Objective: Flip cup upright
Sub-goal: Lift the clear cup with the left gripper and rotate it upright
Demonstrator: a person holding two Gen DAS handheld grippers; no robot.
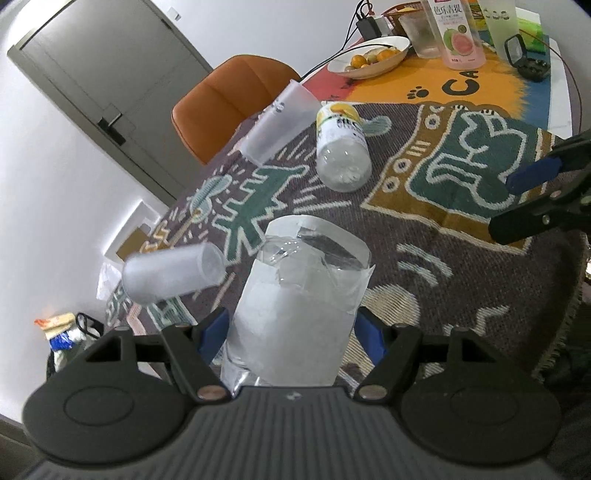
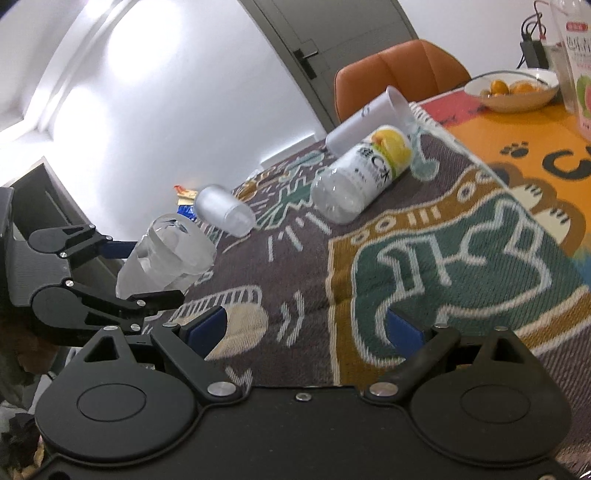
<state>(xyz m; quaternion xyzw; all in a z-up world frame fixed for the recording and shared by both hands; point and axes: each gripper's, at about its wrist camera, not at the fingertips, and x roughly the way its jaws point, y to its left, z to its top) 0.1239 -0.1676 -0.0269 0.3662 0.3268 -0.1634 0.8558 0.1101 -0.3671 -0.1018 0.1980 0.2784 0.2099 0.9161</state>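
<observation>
My left gripper (image 1: 291,328) is shut on a clear glass cup (image 1: 295,306) wrapped in white paper; it also shows in the right wrist view (image 2: 166,258), held tilted above the near left edge of the patterned cloth (image 2: 406,266). My right gripper (image 2: 306,328) is open and empty over the cloth; it also shows at the right edge of the left wrist view (image 1: 532,199). A small frosted cup (image 1: 173,273) lies on its side at the left. A taller frosted cup (image 1: 277,122) lies on its side further back.
A clear plastic bottle (image 1: 341,147) with a yellow label lies on the cloth beside the taller cup. At the back stand a bowl of oranges (image 1: 369,57), a glass (image 1: 421,35) and a pink juice bottle (image 1: 458,33). An orange chair (image 1: 225,99) stands behind the table.
</observation>
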